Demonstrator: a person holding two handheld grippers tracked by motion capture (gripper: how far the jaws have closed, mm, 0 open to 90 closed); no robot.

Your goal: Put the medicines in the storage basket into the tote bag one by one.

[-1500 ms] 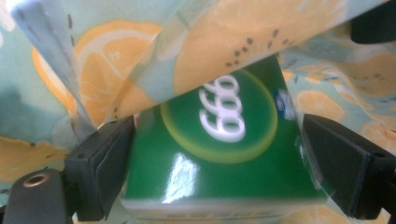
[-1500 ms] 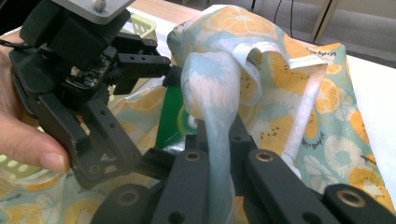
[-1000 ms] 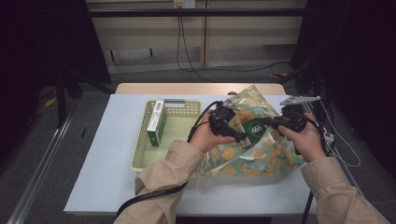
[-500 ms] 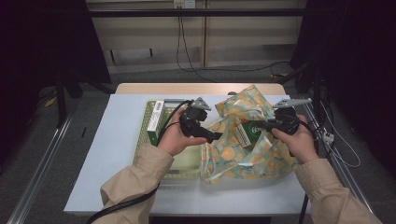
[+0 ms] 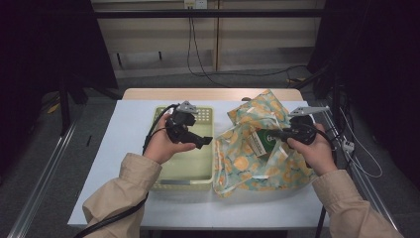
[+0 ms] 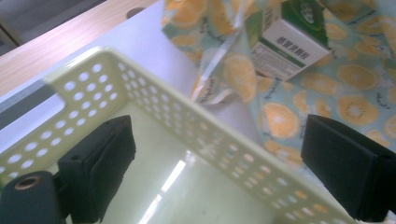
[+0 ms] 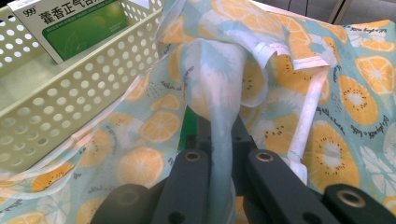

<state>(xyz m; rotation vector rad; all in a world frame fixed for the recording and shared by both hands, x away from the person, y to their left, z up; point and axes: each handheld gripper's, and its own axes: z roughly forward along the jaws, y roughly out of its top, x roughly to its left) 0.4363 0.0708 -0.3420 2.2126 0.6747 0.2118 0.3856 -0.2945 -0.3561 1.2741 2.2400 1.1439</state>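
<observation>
The right claw (image 5: 275,134) pinched a fold of the orange-slice-printed cloth bag (image 5: 257,161) on the table (image 5: 129,124), its mouth held open around a green-and-white carton (image 5: 261,143). The left claw (image 5: 204,141) hovered open and empty over the pale-green perforated plastic basket (image 5: 190,166). Unpacking seemed under way; next, the left claw would need to reach the carton.

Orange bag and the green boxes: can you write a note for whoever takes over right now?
Left gripper: open, holding nothing, over the yellow basket.
Right gripper: shut on a fold of the orange-print bag, holding it up.
Things: one green box lies in the basket; a second green box sits in the bag's opening.
Done: one box is in the basket.
Left, probably: reach the left gripper into the bag, take the second box, and put it in the basket too.
</observation>
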